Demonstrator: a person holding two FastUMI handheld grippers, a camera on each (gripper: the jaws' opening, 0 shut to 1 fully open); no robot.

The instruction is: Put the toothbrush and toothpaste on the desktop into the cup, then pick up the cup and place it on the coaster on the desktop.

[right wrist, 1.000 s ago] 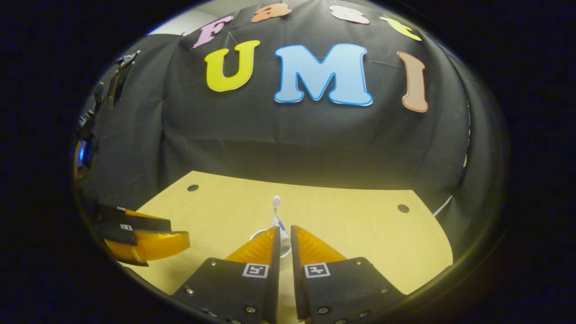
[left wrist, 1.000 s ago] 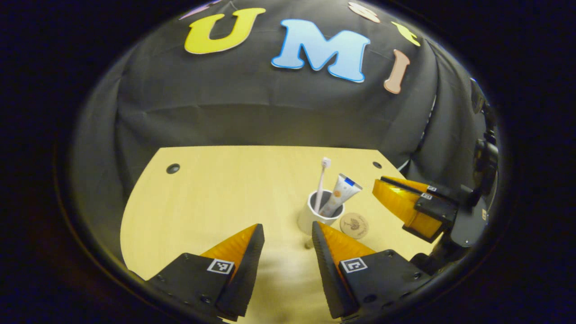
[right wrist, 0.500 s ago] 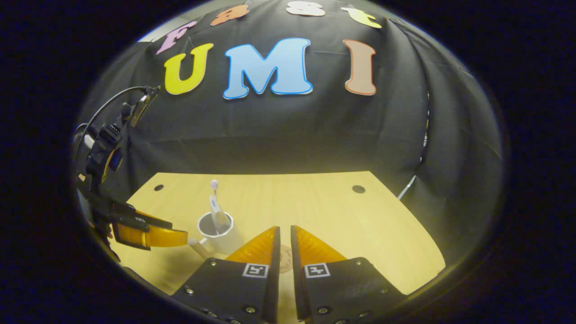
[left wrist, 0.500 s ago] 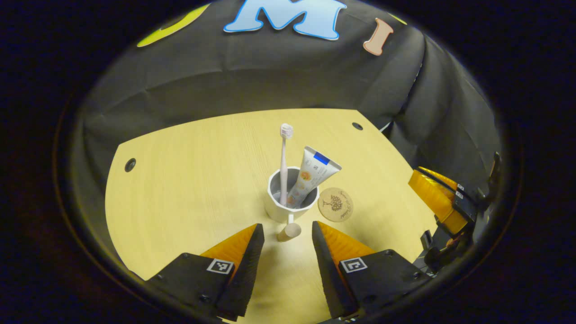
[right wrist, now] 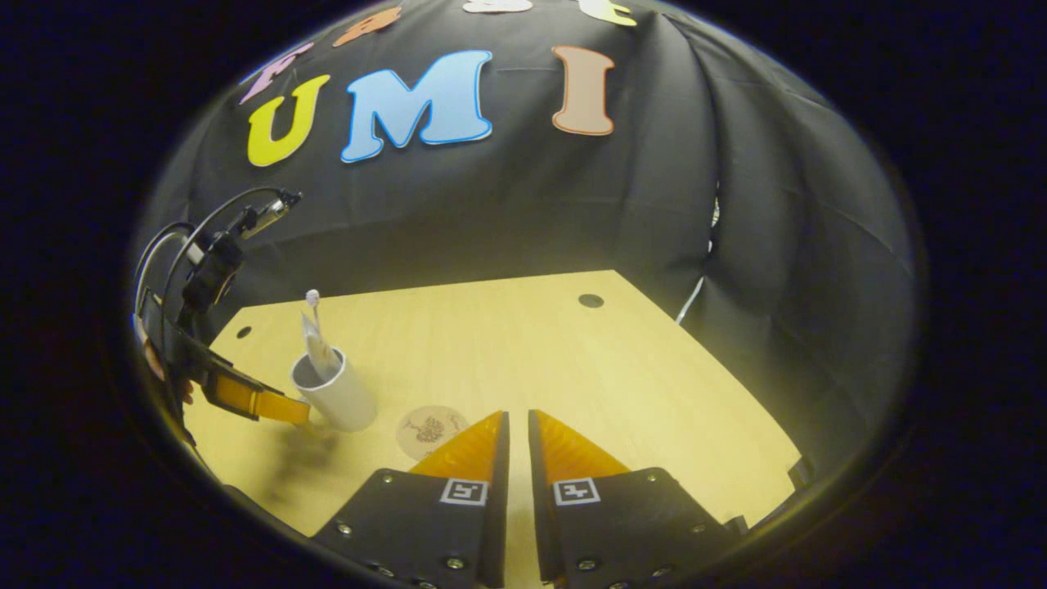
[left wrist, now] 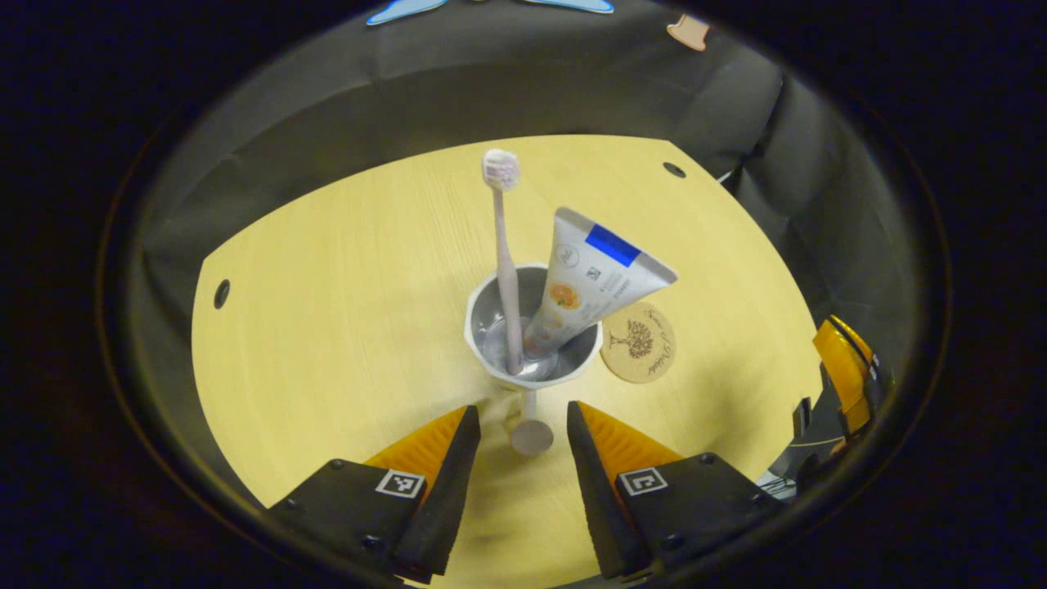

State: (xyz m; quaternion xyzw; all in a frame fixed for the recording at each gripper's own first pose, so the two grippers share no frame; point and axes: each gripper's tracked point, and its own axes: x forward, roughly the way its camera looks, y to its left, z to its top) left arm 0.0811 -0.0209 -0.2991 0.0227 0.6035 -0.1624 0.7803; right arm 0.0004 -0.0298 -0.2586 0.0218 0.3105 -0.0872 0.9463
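A white cup [left wrist: 473, 321] stands on the wooden desktop [left wrist: 327, 270]. In it a toothbrush [left wrist: 505, 262] stands upright and a toothpaste tube [left wrist: 593, 274] leans right. A round cork coaster [left wrist: 639, 353] lies just right of the cup, on the desktop. My left gripper [left wrist: 517, 421] is open, tilted down over the cup, with the cup's handle knob [left wrist: 532, 436] between its fingers, untouched. In the right gripper view, the cup [right wrist: 348, 402], coaster [right wrist: 431, 429] and left gripper [right wrist: 249, 398] sit at the left. My right gripper [right wrist: 517, 425] is shut on nothing, off to the coaster's right.
Black cloth walls close in the desktop at the back and right. Small dark holes [left wrist: 221, 293] mark the desktop near its far corners. The right gripper [left wrist: 847, 384] hangs at the desktop's right edge. Bare wood [right wrist: 613, 360] stretches ahead of the right gripper.
My left gripper has moved in and tipped down over the cup; the handle now sits between its fingers. The right gripper has drawn away to the right, still shut.
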